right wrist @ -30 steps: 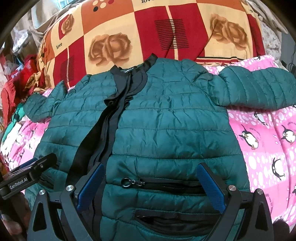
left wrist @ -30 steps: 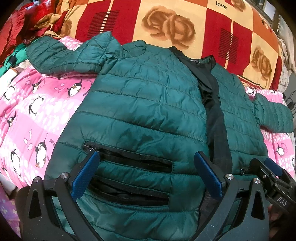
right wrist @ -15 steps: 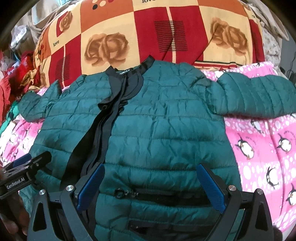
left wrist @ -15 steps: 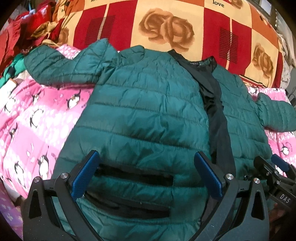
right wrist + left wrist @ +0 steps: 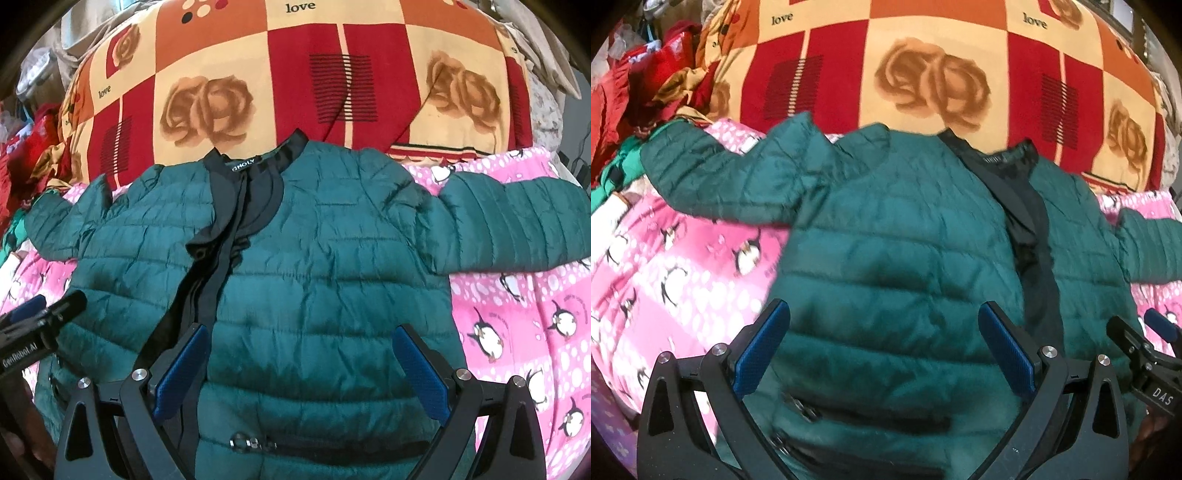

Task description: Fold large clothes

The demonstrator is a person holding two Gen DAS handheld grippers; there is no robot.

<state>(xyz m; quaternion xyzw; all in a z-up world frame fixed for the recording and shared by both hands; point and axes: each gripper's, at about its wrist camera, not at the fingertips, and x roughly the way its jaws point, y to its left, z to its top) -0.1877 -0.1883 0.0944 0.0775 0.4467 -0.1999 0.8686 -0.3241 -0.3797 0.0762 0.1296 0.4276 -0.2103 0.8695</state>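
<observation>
A dark green quilted jacket (image 5: 897,236) lies front up on the bed, sleeves spread, black placket down its middle; it also shows in the right wrist view (image 5: 325,258). My left gripper (image 5: 882,347) is open and empty above the jacket's left front panel, near the pocket zip (image 5: 801,402). My right gripper (image 5: 301,365) is open and empty above the right front panel, near the other pocket zip (image 5: 243,441). Each gripper's tip shows at the edge of the other's view.
A pink penguin-print blanket (image 5: 517,317) covers the bed under the jacket. A red and cream rose-patterned quilt (image 5: 295,81) is piled behind the collar. Red and green clothes (image 5: 631,96) are heaped at the far left.
Both grippers have pulled back and up from the jacket's hem; the pockets slid lower in both views and more of the collar and quilt shows. Both stay open.
</observation>
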